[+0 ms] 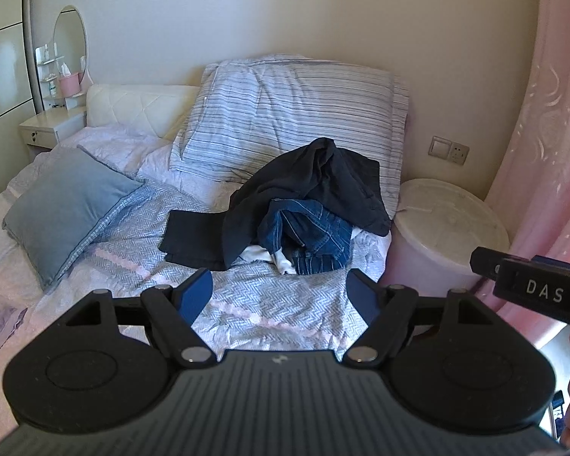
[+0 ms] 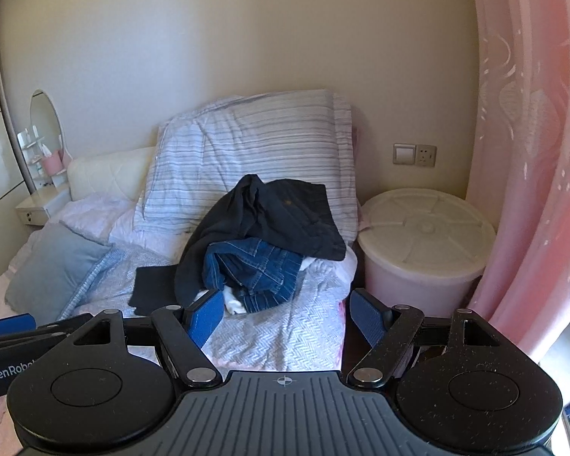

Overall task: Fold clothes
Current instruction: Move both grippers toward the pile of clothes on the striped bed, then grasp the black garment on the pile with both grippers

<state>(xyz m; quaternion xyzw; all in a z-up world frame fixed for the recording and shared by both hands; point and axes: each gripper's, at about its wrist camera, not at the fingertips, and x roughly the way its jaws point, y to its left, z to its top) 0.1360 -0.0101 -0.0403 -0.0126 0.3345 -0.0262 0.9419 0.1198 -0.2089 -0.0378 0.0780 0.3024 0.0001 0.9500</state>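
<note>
Place: home bedroom
Evidence: bed point(image 1: 285, 304) with striped pillow point(image 1: 292, 114) ahead of the fingers; round vanity mirror point(image 1: 70, 38) far left; pink curtain point(image 1: 551, 152) right

— How many garments sit in the heap at mid-frame?
— Three show: one black garment point(image 1: 315, 174), one pair of jeans point(image 1: 307, 228), one white piece point(image 1: 281, 260). One folded dark item point(image 1: 193, 237) lies left of them.
— Pillows?
— One striped pillow point(image 1: 296, 114), one blue cushion point(image 1: 68, 205).
— And at right?
— One white tub point(image 2: 425, 243), one pink curtain point(image 2: 532, 152).
</note>
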